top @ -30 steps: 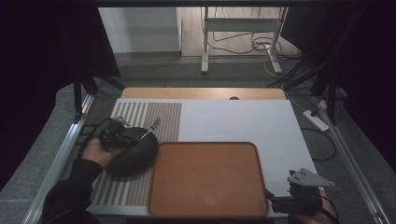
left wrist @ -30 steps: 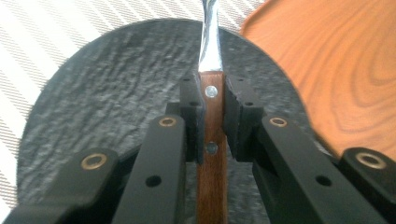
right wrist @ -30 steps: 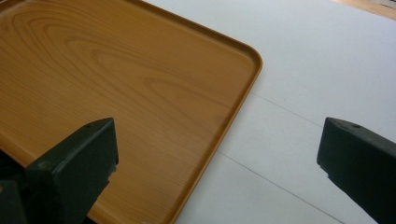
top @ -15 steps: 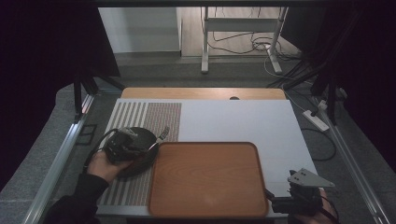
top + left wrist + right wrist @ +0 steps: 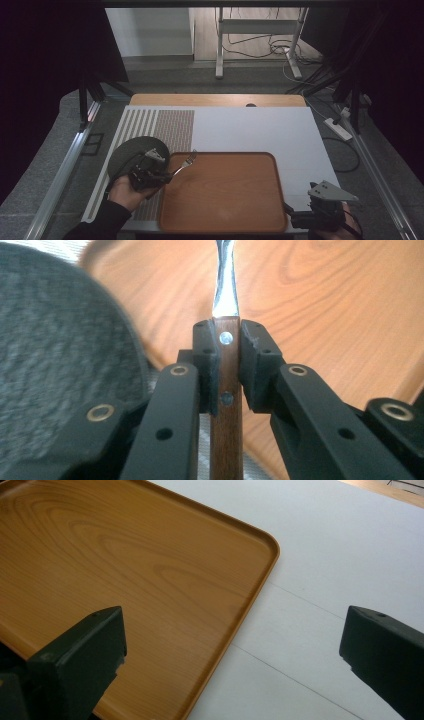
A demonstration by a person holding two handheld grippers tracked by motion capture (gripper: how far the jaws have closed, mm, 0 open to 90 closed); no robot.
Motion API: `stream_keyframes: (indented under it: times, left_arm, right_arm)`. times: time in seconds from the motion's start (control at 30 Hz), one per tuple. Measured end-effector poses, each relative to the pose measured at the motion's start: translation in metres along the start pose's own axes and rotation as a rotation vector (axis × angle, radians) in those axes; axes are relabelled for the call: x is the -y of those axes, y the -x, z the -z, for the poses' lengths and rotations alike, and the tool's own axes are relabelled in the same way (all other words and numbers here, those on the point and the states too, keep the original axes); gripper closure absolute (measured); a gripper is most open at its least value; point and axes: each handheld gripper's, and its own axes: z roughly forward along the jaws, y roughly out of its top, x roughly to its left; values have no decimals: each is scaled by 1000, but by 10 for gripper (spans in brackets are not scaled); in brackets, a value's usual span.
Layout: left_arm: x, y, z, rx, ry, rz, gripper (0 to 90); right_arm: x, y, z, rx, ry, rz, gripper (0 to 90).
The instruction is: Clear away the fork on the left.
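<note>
We work over the desk (image 5: 250, 130), where the wooden tray (image 5: 225, 200) lies near the front edge with a dark round plate (image 5: 131, 152) just beside its left rim. Our left tongs (image 5: 162, 176) are clamped on the fork (image 5: 186, 162) by its wooden handle (image 5: 227, 390), tines reaching over the tray's upper left corner. To set it down well, we judge we should carry it level past the raised rim and lower it flat. The tray is bare, so room is ample. Our right tongs (image 5: 235, 655) hang wide apart, holding nothing, at the tray's front right corner.
</note>
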Motion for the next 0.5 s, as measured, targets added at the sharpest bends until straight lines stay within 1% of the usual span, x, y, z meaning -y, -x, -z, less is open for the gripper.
stream_keyframes:
  times: [0.13,0.2,0.3,0.37,0.5]
  left_arm:
    - [-5,12,-11,13,-21,-16,780]
    - [-7,17,-16,11,-32,-29,780]
    - [-9,24,-24,12,-42,-38,780]
    - [-10,29,-31,16,-60,-51,779]
    - [-12,36,-44,8,-94,-75,779]
  right_arm:
    - [0,0,0,0,0,2,0]
    - [0,0,0,0,-1,2,0]
    - [0,0,0,-1,-1,4,0]
    - [0,0,0,-2,-3,5,0]
    - [0,0,0,-2,-3,5,0]
